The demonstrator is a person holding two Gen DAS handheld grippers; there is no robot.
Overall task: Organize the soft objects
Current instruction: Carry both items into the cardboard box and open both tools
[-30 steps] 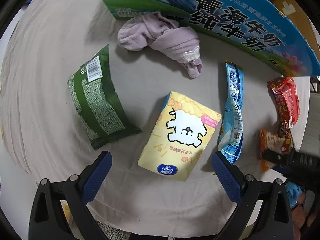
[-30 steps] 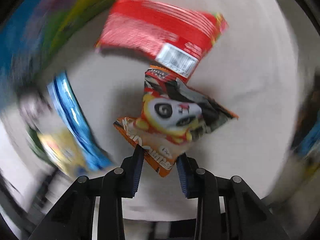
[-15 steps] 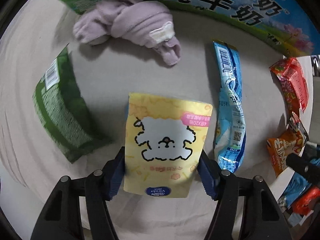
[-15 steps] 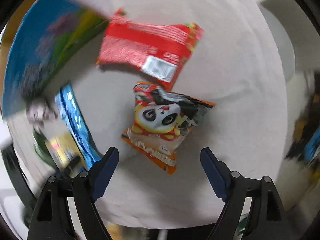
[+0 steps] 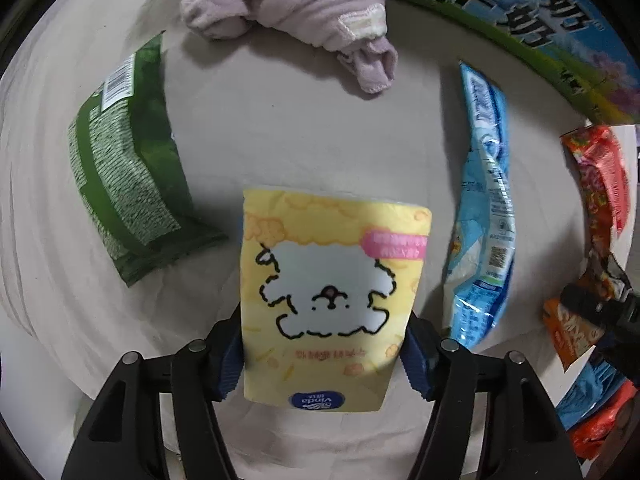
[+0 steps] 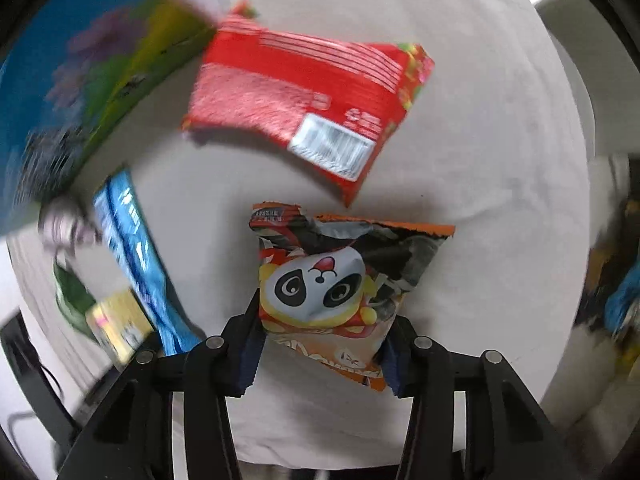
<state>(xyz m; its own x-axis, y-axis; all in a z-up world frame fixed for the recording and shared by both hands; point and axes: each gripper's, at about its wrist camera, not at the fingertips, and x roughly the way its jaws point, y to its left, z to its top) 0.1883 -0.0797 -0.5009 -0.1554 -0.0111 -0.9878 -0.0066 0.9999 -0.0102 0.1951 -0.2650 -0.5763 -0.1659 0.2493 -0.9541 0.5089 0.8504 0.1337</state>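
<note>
Left gripper fingers clamp the yellow tissue pack, lower centre; right gripper fingers clamp the panda snack bag.

Yellow tissue pack betw. jaws; panda snack bag likewise, crumpled

Cloth-covered table (wrinkled) – green pouch, purple garment.

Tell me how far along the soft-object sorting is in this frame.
Nothing visibly looks put away yet. In hand: the left gripper is closed on the yellow tissue pack with the white dog drawing, and the right gripper on the orange panda snack bag. Left on the beige cloth: the green packet, lilac knitted garment, long blue wrapper and red packet.
</note>
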